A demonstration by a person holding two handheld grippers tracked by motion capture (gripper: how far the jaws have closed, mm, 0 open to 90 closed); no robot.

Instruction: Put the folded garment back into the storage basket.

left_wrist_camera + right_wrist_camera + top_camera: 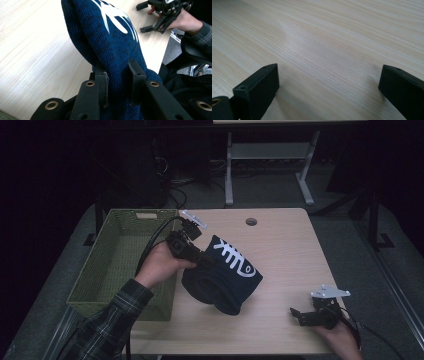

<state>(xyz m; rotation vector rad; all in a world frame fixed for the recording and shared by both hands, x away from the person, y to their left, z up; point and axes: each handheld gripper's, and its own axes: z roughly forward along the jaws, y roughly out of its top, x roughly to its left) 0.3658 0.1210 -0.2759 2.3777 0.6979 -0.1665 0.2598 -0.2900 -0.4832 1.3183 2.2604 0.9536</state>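
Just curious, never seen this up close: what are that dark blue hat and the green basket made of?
The hat looks like knitted yarn, matte; its stitch rows show. The basket looks woven, wicker or plastic strands, with an open mesh of green weave.

A light wooden table (pixel 290 270) carries a round cable hole (pixel 251 221) near its far edge. A green woven basket (pixel 102 270) stands at the table's left side. Beyond the far edge, a white desk frame (pixel 270 165) stands on the grey floor (pixel 345 240).
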